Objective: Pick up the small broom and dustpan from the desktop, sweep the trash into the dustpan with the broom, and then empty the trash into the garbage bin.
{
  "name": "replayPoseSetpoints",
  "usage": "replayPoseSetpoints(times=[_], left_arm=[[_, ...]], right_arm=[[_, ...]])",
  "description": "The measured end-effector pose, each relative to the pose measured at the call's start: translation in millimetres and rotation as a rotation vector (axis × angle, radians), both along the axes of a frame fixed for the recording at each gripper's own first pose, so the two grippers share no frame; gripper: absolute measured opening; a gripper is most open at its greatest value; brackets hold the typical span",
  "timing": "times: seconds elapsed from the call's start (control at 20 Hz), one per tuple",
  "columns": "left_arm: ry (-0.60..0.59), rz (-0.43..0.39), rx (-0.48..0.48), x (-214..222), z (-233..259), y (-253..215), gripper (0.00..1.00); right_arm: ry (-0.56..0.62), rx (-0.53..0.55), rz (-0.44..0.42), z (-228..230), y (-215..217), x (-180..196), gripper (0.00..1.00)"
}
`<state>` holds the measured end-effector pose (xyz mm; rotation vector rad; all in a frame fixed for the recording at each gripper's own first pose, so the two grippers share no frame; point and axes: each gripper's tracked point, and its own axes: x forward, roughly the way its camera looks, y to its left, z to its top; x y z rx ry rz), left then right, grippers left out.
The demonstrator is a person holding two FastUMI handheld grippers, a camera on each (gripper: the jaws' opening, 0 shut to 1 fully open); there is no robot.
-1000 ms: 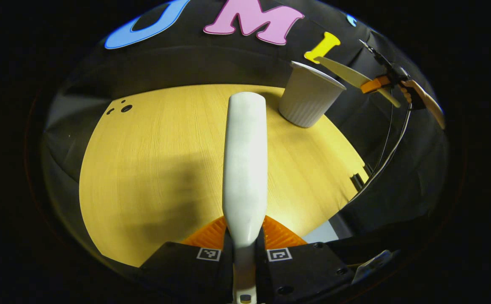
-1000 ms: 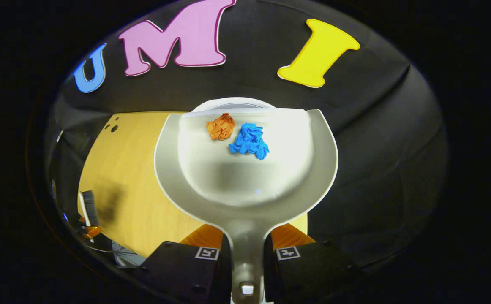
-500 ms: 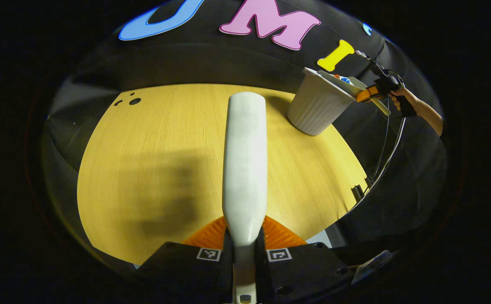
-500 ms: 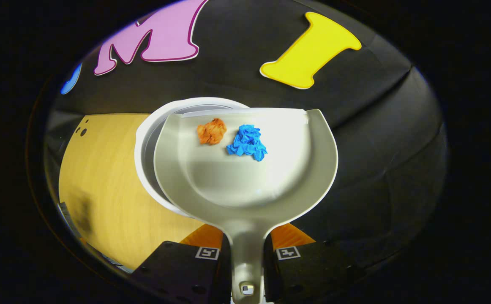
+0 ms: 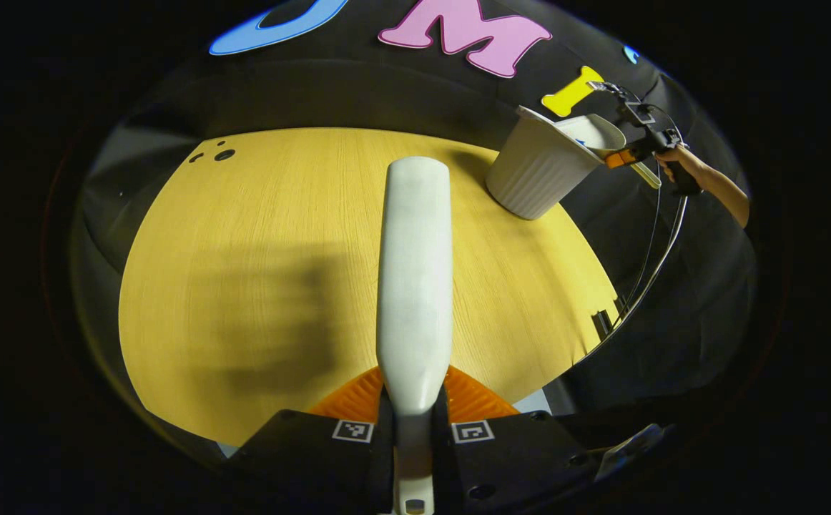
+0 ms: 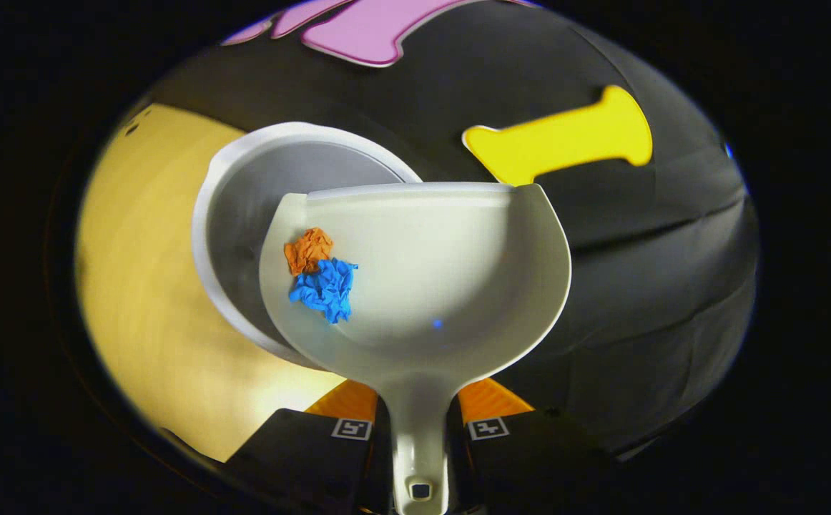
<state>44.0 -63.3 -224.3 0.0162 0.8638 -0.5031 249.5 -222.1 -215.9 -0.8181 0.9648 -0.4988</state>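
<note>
Dustpan (image 6: 415, 272), smooth plastic scoop, tilted over ribbed white bin (image 5: 537, 175) at table (image 5: 244, 272) far-right edge; right gripper (image 6: 419, 429) clamps handle. Crumpled orange wad (image 6: 308, 250) & blue wad (image 6: 324, 288) at pan's left wall. Left gripper (image 5: 413, 429) clamps broom (image 5: 415, 279).

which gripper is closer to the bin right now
Right. The right gripper holds the dustpan tipped over the bin, right beside its rim. The left gripper, clamped on the broom, sits across the table from it.
</note>
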Motion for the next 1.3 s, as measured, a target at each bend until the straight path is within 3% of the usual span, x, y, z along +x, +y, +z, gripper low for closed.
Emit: replayPoseSetpoints(times=[0.1,0.2,0.35,0.4,0.45,0.6,0.65,0.7,0.95,1.05,1.3], left_arm=[[-0.022,-0.017,0.058,0,-2,6,0.25],[-0.024,-0.03,0.08,-3,-5,9,0.22],[0.004,-0.02,0.08,-9,-12,14,0.26],[0.012,-0.016,0.078,-10,-12,16,0.26],[0.019,-0.012,0.074,-11,-14,19,0.26],[0.035,-0.003,0.065,-15,-14,26,0.29],[0.038,0.002,0.064,-16,-15,29,0.26],[0.037,0.008,0.064,-17,-15,31,0.29],[0.039,0.021,0.064,-21,-17,40,0.26],[0.049,0.02,0.061,-25,-19,41,0.26],[0.053,0.028,0.035,-25,-18,39,0.29]], right_arm=[[0.027,-0.084,0.05,11,-1,7,0.34],[0.041,-0.119,0.044,12,-1,1,0.34],[0.12,-0.247,0.084,18,0,10,0.34],[0.154,-0.318,0.114,23,1,13,0.29],[0.19,-0.398,0.157,27,3,16,0.34],[0.287,-0.618,0.285,39,4,22,0.34],[0.314,-0.672,0.312,44,-4,19,0.34],[0.332,-0.71,0.331,49,-9,17,0.33],[0.413,-0.866,0.418,50,-4,23,0.37],[0.413,-0.876,0.409,49,-3,20,0.33],[0.357,-0.718,0.309,53,-12,16,0.34]])
